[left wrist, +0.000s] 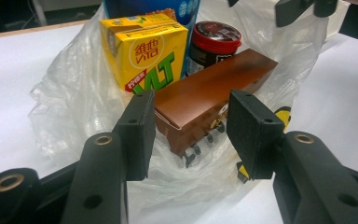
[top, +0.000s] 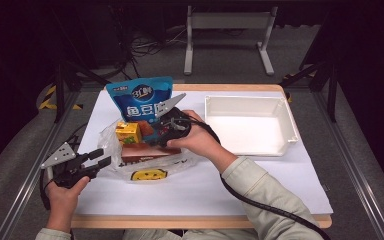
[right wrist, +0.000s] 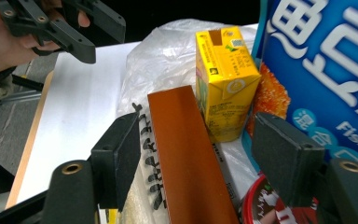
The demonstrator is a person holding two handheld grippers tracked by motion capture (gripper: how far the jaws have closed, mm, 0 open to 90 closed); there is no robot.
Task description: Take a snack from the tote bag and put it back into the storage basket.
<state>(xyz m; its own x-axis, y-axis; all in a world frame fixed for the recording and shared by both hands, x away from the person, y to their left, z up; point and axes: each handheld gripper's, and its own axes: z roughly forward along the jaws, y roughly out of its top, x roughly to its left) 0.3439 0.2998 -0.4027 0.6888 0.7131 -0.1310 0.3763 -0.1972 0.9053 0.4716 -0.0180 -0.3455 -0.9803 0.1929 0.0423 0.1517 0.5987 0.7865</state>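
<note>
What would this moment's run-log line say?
left tongs: open, at plastic bag | right tongs: open, over brown box | yellow carton: in bag | white bin: unused

Overhead light is brightening the white table [top: 260, 175] while the surrounding room is staying dark. Glare is washing out the plastic bag [left wrist: 70, 84]. Near jaws are appearing soft; the high view is showing little sharp detail.

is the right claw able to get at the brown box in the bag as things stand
Probably yes: the right claw stands open right over the brown box, whose top lies bare in the opened plastic bag; the yellow carton beside it looks close, though.
</note>
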